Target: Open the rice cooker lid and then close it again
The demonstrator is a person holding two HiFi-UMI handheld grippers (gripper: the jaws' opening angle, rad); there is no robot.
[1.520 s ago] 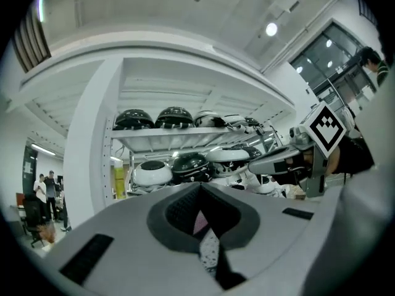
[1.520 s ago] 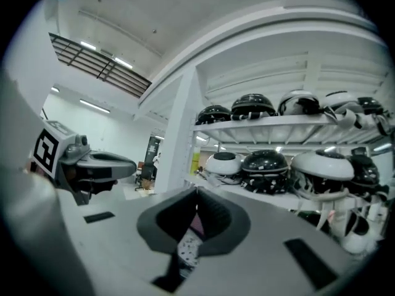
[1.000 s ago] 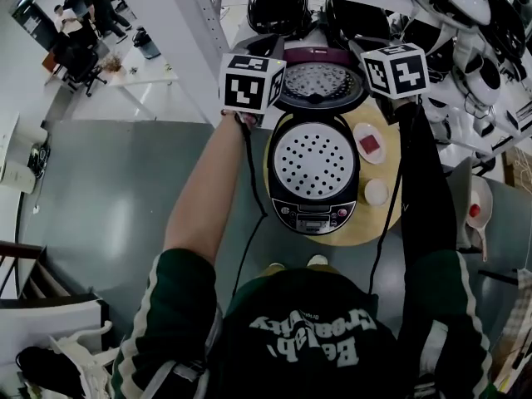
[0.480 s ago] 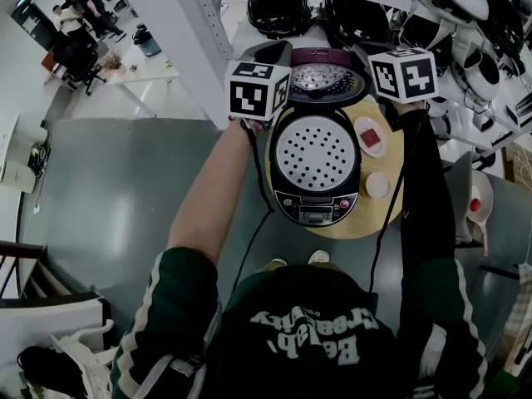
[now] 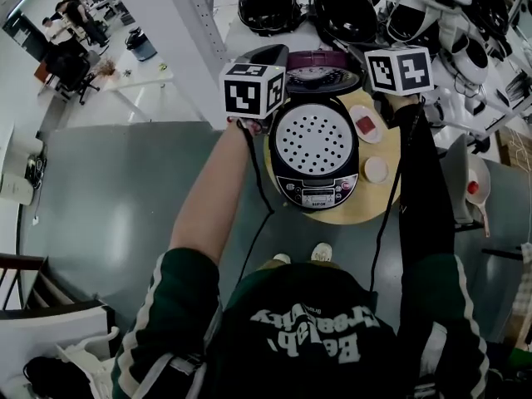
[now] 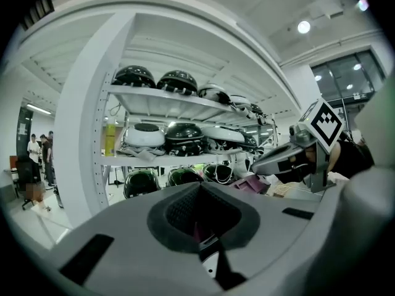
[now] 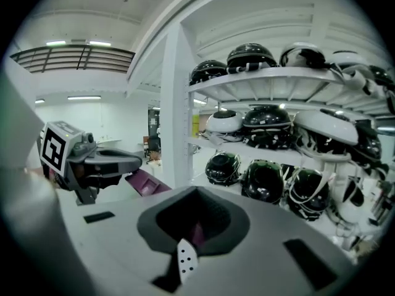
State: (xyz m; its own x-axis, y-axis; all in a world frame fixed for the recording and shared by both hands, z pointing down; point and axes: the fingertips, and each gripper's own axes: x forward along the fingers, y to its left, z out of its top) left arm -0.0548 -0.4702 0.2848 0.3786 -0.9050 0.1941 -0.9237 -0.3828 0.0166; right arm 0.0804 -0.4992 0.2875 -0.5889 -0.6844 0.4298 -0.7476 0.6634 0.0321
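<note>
**Lid up, both grippers at its edges: the closing half is due**

The rice cooker [image 5: 316,191] stands on a small round table [image 5: 366,213] directly below the person. Its lid [image 5: 320,60] is raised behind the pot, purple rim uppermost. The perforated white plate [image 5: 314,140] over the pot lies fully exposed.

The left gripper [image 6: 197,217] is just beside the lid's left edge and the right gripper [image 7: 194,217] just beside its right edge, the two facing each other across it. In each gripper's own view the jaws stand drawn together, with only a thin slit between them. A sliver of purple shows through that slit, but nothing appears clamped.

Judging by this, the opening step is done and the closing step is in hand. The next move calls for both grippers to bear on the lid evenly, swinging it forward and down onto the pot until the front latch catches. Uneven pressure could let a jaw slide off the smooth rim.

Two small dishes [image 5: 371,148] sit on the table right of the cooker. Shelves [image 7: 259,73] of dark rounded things stand behind.
</note>
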